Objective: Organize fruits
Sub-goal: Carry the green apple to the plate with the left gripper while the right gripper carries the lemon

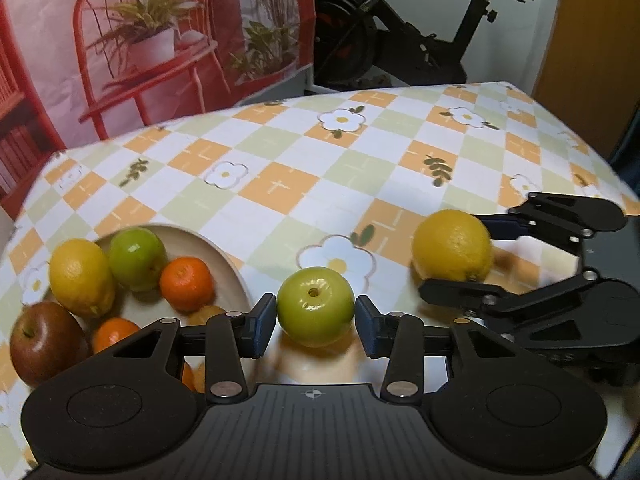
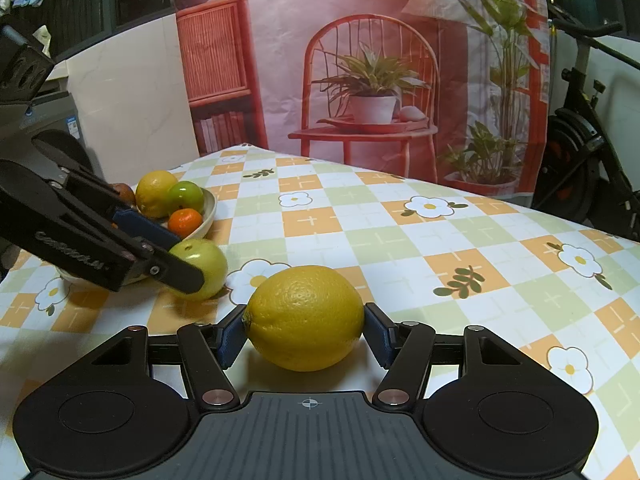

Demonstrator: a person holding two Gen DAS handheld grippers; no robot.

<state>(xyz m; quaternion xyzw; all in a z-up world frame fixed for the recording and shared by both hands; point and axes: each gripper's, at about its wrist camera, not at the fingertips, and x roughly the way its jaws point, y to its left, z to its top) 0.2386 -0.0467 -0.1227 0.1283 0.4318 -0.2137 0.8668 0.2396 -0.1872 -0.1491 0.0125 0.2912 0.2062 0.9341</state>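
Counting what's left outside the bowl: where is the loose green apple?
Between the left gripper's pads, the green apple sits on the tablecloth right of the bowl.

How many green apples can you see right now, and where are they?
2. One green apple sits on the tablecloth between the left gripper fingers. The other green apple lies in the bowl beside a lemon. More fruit may be hidden behind the gripper.

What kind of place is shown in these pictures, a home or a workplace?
Most likely a room in a home. A table with a flowered checked tablecloth holds a bowl of fruit, an exercise bike stands behind it, and a printed backdrop hangs on the wall.
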